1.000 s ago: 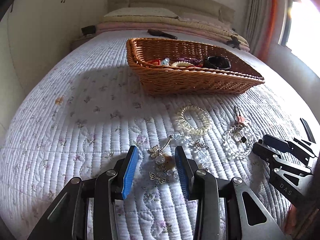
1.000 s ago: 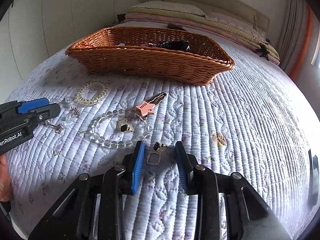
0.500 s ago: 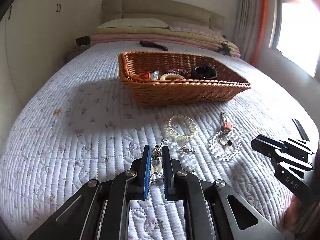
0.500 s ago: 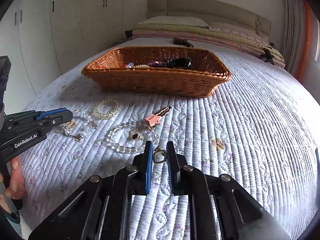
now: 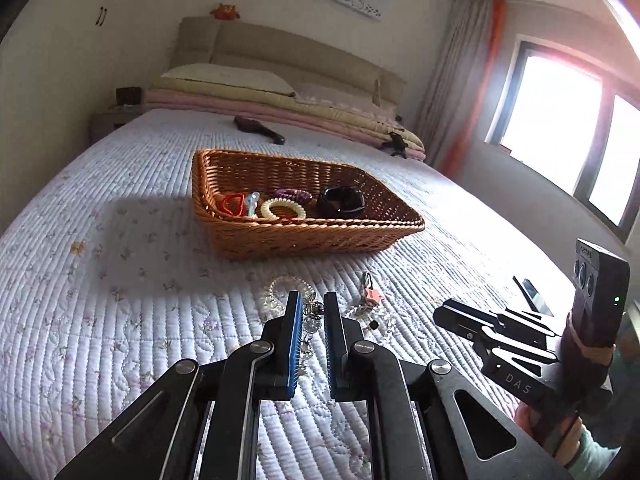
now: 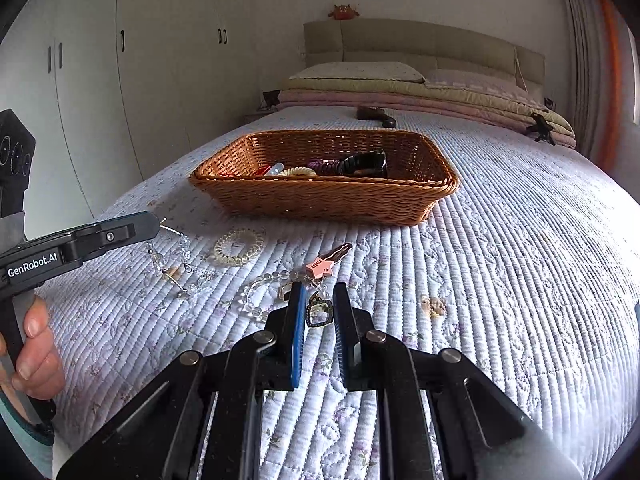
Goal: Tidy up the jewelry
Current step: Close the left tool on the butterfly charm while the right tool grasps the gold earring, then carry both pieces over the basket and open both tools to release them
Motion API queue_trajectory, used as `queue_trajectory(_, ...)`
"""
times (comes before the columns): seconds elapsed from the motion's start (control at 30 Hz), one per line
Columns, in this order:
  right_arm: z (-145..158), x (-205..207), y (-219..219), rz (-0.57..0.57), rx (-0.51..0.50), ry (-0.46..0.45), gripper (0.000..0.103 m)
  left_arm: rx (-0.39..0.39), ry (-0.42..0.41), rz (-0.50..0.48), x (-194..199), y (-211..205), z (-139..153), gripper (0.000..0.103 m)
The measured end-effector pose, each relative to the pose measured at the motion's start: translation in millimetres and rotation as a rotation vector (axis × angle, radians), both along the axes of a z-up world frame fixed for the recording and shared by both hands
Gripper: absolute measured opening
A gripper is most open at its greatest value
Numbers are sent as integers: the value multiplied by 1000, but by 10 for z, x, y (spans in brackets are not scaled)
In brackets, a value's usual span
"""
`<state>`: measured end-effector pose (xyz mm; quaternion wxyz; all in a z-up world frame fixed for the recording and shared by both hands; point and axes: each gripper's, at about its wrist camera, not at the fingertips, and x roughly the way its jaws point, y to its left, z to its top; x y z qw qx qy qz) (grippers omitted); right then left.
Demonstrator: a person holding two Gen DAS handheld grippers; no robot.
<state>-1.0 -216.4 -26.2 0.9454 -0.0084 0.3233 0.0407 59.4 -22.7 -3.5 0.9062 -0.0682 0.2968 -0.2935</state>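
Right wrist view: jaws pinch the earring (image 6: 319, 312); left jaws pinch the crystal necklace (image 5: 311, 322).

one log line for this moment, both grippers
left gripper: shut on crystal chain, lifting | right gripper: shut on square earring | basket: ahead

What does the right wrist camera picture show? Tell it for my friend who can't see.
The right claw pinches a small dark-framed earring above a quilted bed. Ahead sits a wicker basket already holding some jewelry, with a clear bead bracelet and pink star clip loose on the quilt. At left, the left claw lifts a crystal chain.
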Motion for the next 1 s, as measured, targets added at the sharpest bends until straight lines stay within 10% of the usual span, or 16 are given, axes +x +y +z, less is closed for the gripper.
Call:
queue_trajectory(0.63, 964, 698, 0, 92, 107, -128, 16, 30, -189, -11, 498, -390, 1140, 10)
queue_trajectory(1.0, 542, 1983, -89, 126, 288, 92, 16, -68, -13, 42, 1650, -389, 501, 10)
